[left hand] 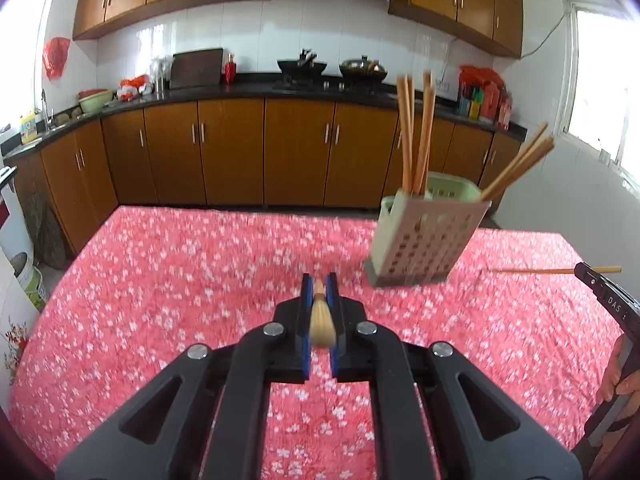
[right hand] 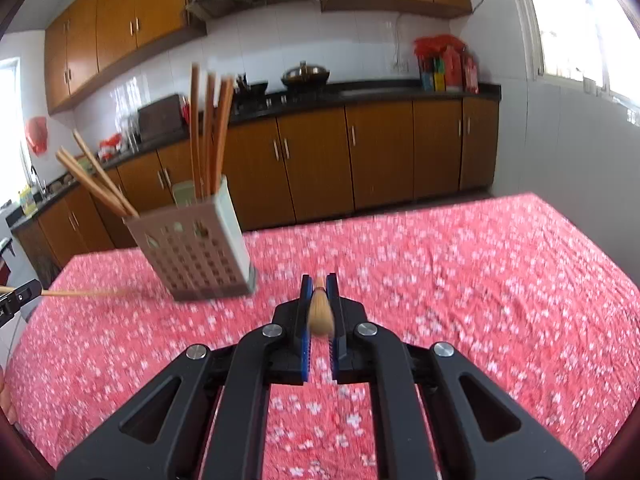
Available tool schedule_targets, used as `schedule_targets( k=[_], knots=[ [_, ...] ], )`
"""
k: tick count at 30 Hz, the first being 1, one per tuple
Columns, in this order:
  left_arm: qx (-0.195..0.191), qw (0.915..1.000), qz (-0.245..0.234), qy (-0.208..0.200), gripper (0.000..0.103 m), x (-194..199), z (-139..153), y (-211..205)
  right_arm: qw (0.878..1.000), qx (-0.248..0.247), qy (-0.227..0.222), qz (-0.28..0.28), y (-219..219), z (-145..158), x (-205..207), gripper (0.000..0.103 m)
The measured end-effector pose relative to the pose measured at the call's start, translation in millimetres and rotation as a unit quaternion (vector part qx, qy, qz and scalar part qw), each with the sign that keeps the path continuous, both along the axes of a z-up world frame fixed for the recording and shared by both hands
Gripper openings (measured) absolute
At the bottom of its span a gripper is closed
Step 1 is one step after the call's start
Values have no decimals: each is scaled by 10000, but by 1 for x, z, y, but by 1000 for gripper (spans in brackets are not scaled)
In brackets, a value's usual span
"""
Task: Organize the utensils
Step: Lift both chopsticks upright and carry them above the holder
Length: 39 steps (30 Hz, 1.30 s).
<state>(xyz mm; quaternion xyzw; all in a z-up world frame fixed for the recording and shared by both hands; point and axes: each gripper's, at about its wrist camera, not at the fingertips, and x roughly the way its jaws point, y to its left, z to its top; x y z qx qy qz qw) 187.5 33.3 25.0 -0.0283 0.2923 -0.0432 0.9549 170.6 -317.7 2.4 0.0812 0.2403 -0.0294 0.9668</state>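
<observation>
Gripping one chopstick each, the left gripper (left hand: 320,286) and right gripper (right hand: 319,286) have their jaws closed tight on a chopstick (left hand: 321,312) and a second chopstick (right hand: 320,312), seen end-on. One perforated utensil holder (left hand: 424,236) stands near the table's (left hand: 180,280) far edge, holding about six blurred chopsticks in two bunches (left hand: 416,132). Open cloth stretches toward the near and side edges.

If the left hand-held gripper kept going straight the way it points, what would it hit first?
Probably the floral tablecloth: the left hand-held gripper, shut on a chopstick, aims at bare cloth left of the utensil holder. Depth is unclear.
</observation>
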Motion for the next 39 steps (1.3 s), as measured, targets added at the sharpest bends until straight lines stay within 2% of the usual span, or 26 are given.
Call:
schedule_targets(
  k=[11,18,22,27,31,39],
  knots=[
    [-1,9995,-146,-297,8,3,28,-9,9995,-61,-300,29,3,23,0,7],
    [206,9945,-586,-847,8,-3,72,-32,9947,268,-946,291,6,71,-10,7],
    [17,9905,-784,-1132,8,0,97,-44,9893,472,-1278,512,12,99,-13,7],
    [-356,9853,-776,-1479,8,9,125,-54,9817,551,-1675,718,24,124,-12,7],
    [-572,9802,-652,-1781,8,21,143,-63,9782,544,-1855,763,32,134,-4,7],
    [-563,9738,-409,-2166,8,52,155,-77,9745,539,-2026,799,43,137,26,8]
  ],
)
